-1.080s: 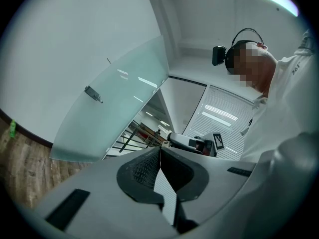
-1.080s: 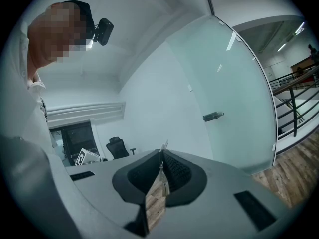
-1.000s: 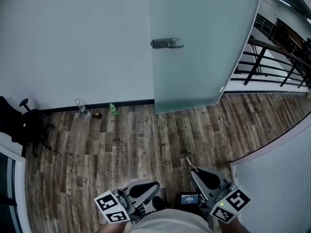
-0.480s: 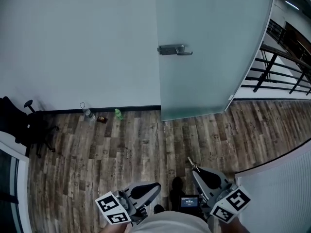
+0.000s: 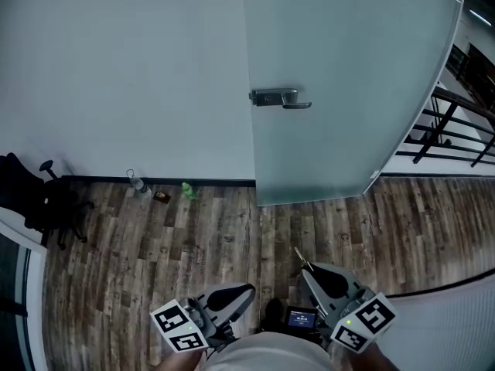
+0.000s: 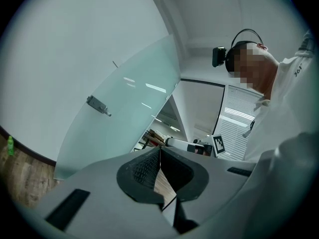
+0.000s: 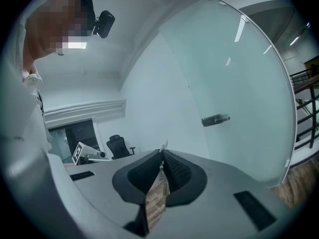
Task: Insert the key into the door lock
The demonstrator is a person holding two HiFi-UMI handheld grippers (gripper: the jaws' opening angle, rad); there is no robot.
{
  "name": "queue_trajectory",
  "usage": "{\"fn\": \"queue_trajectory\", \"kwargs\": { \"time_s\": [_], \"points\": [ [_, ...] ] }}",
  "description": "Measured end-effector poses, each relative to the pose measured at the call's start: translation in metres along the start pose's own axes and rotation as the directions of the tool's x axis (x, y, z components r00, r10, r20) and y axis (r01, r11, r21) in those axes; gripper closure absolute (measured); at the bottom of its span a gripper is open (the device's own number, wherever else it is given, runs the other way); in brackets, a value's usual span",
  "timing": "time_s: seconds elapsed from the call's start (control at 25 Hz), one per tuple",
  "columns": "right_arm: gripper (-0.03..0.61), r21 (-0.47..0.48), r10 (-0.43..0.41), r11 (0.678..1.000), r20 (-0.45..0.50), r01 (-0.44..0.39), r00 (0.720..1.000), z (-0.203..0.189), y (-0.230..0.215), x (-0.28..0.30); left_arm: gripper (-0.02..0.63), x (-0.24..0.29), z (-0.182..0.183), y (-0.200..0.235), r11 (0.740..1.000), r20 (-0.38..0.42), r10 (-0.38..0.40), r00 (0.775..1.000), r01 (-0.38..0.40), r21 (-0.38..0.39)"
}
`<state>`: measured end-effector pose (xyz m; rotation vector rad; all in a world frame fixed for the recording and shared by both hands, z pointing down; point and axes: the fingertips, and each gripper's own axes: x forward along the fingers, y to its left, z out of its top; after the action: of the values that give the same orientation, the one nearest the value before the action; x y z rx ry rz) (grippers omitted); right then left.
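Low over the brown wooden floor (image 5: pixel 209 230), the left gripper (image 5: pixel 246 291) is closed and empty; the right gripper (image 5: pixel 307 273) pinches a small metal key (image 5: pixel 299 258). Far ahead, the silver lever lock (image 5: pixel 278 98) sits on the frosted glass door (image 5: pixel 348 68). Approach is probably in hand: next, raise and align the key.

No legible txt; small lit screen (image 5: pixel 300 317) low in head view too tiny to read.
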<state>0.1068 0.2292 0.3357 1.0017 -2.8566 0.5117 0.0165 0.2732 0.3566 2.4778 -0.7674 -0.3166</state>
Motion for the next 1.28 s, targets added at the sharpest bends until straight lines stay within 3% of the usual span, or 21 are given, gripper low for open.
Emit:
{"fn": "queue_trajectory", "kwargs": {
  "time_s": [0.28,0.6,1.28],
  "points": [
    [0.557,-0.013,0.028,1.0,-0.007,-0.028,1.0,0.018,-0.043,0.015,0.598,0.044,0.015,0.024,1.0,0.014,0.027,1.0,-0.027,-0.001],
    [0.557,0.006,0.024,1.0,-0.024,-0.024,0.999,0.022,-0.063,0.041,0.598,0.057,0.034,0.055,0.999,0.003,0.037,0.999,-0.037,-0.003],
    [0.557,0.042,-0.164,0.986,-0.013,0.164,0.986,0.065,-0.113,0.17,0.598,0.068,0.13,0.191,0.996,-0.066,-0.087,0.994,0.086,-0.017]
  ]
}}
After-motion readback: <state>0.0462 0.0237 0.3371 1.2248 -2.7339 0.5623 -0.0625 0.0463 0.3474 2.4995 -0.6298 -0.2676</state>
